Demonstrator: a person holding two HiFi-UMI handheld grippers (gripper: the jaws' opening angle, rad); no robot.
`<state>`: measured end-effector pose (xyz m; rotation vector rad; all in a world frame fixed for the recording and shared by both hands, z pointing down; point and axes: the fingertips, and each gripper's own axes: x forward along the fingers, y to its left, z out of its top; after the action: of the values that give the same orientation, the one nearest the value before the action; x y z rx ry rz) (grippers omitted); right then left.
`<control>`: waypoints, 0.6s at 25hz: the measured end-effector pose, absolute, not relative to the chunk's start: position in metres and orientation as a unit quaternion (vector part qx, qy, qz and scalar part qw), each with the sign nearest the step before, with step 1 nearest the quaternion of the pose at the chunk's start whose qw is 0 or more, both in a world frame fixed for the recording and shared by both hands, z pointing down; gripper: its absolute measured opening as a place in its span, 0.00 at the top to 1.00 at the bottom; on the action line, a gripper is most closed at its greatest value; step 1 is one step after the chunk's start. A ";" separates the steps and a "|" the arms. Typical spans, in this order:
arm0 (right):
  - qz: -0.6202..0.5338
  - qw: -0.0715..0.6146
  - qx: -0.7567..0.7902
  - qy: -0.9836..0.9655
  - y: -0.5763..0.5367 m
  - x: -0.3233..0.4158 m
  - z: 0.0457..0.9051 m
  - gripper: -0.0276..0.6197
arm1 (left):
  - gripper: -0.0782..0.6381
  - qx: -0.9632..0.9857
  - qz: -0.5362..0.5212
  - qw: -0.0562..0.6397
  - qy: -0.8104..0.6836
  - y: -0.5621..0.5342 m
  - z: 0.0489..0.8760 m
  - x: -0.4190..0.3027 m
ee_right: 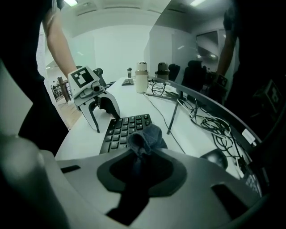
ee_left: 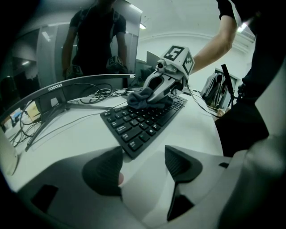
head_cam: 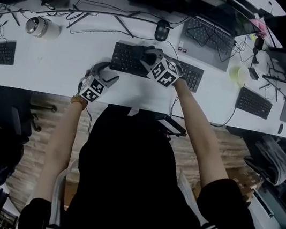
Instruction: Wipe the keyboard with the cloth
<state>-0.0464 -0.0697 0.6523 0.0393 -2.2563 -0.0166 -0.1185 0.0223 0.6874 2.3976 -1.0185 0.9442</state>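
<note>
the right gripper (ee_right: 140, 157) pinches a dark cloth (ee_right: 146, 136) tight, holding it down on the black keyboard (head_cam: 127, 60). the left gripper (ee_left: 143, 166) stands wide and empty just beside the keyboard's left end. behind the keyboard lie loose cables (head_cam: 94, 13), a mouse (head_cam: 162, 30) and a laptop (head_cam: 210, 38); a monitor stand's leg (ee_right: 174, 114) crowds its far edge.
</note>
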 end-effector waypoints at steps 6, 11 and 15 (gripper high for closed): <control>-0.017 0.431 0.014 -0.902 -0.069 -0.051 0.652 0.86 | 0.47 0.850 0.337 0.180 -0.364 0.021 0.687 -0.121; -0.029 0.429 -0.001 -0.903 -0.064 -0.077 0.653 0.86 | 0.47 0.847 0.341 0.182 -0.365 0.022 0.686 -0.123; -0.032 0.433 -0.020 -0.900 -0.061 -0.097 0.653 0.86 | 0.47 0.849 0.337 0.182 -0.363 0.023 0.689 -0.121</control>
<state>-0.0970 -0.0613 0.6532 -0.0499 -2.2434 -0.0800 -0.1208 0.0232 0.6888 2.3965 -1.0259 0.9520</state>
